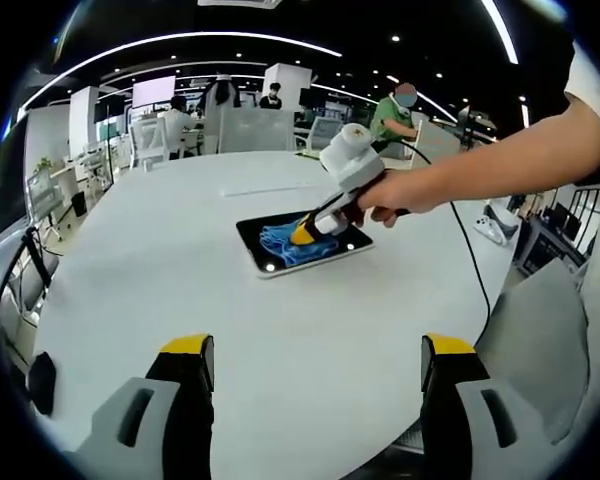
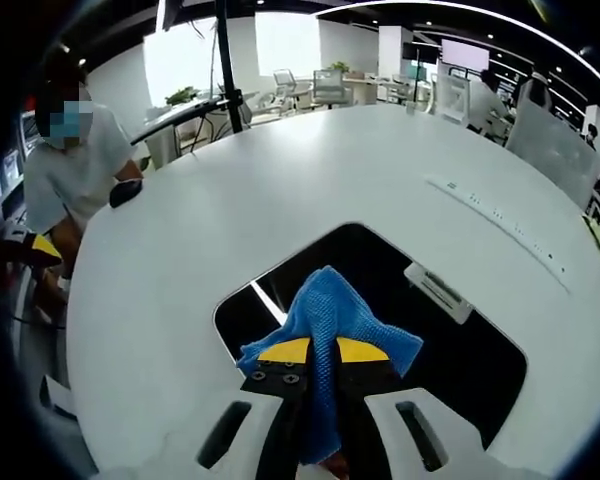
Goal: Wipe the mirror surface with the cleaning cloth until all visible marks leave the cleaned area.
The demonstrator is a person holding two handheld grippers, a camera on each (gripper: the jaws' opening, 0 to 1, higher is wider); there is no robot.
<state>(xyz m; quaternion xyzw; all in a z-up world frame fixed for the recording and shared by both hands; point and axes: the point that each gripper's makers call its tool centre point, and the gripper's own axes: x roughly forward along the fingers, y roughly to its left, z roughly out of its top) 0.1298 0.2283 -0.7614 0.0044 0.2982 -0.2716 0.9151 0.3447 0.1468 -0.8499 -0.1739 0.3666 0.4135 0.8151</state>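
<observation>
In the left gripper view, the mirror [image 1: 302, 243] is seen flat on the white round table [image 1: 280, 340], well ahead of the left gripper [image 1: 318, 362]. The blue cleaning cloth [image 1: 295, 245] lies spread on the dark glass, and the right gripper [image 1: 305, 232] is pressed down on it with its yellow tips. The jaws of the left gripper are spread wide, with nothing between them, and they are held low over the near part of the table, apart from the mirror. The hand [image 1: 400, 195] of the person grips the right tool from the right side, with the forearm stretched almost level over the table and the tool slanted down to the cloth.

In the right gripper view, the cleaning cloth [image 2: 330, 325] is pinched between the two yellow tips of the right gripper [image 2: 322, 352], and its free part is fanned forward on the mirror [image 2: 380, 300]. Reflections of ceiling lights are seen in the glass; marks cannot be told apart from them.

For a good wipe, it is judged that the cloth should be kept flat and under even pressure, and drawn in overlapping strokes from edge to edge. The mirror may slide, so the pressure should be mostly downward.
</observation>
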